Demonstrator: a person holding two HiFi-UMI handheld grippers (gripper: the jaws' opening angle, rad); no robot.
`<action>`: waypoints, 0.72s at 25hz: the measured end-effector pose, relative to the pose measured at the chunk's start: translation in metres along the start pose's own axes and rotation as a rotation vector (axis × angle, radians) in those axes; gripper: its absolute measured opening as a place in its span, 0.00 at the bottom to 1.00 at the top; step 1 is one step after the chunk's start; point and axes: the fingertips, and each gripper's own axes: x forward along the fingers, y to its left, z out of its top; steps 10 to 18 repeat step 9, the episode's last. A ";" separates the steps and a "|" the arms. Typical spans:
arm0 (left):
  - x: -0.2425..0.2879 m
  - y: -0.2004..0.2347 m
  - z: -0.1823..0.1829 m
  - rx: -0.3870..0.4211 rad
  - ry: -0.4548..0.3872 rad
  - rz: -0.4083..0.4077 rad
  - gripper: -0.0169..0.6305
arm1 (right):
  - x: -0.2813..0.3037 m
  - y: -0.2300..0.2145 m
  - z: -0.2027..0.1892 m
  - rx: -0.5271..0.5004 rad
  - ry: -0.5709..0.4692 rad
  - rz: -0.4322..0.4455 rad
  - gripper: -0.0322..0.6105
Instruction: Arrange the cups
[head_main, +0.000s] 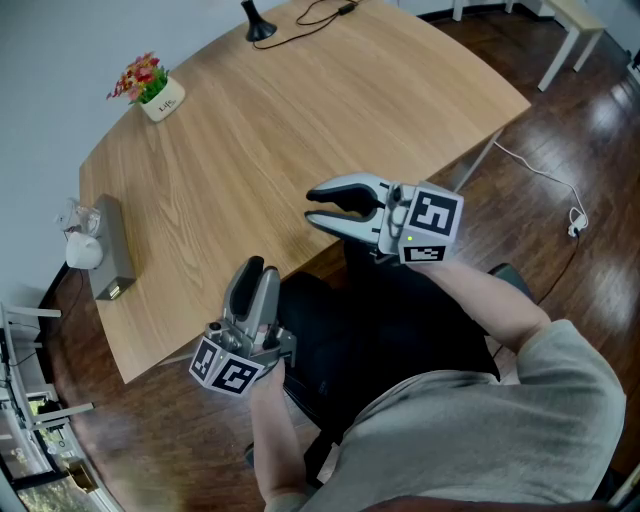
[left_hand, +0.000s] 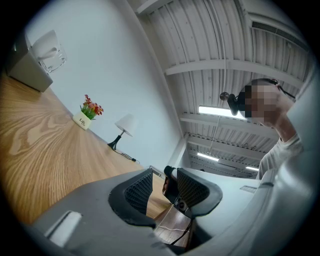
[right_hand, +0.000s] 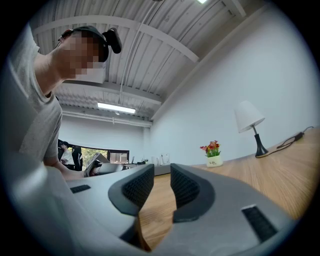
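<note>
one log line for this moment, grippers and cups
left gripper: open, empty | right gripper: open, empty | both held by near edge of table | clear cups: at grey box, far left, untouched

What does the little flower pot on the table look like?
The flower pot is small and white, with dark writing on its side. Red and pink flowers with green leaves stick out the top. It stands upright on the wooden table, near its far edge, and touches nothing else.
</note>
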 end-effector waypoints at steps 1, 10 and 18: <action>0.000 0.000 0.000 0.000 0.000 0.000 0.28 | 0.000 0.000 0.000 0.000 0.000 0.001 0.21; -0.001 0.000 -0.001 0.000 0.002 0.001 0.28 | 0.000 0.002 0.000 0.004 0.003 0.002 0.21; -0.001 0.000 -0.001 0.000 0.002 0.001 0.28 | 0.000 0.002 0.000 0.004 0.003 0.002 0.21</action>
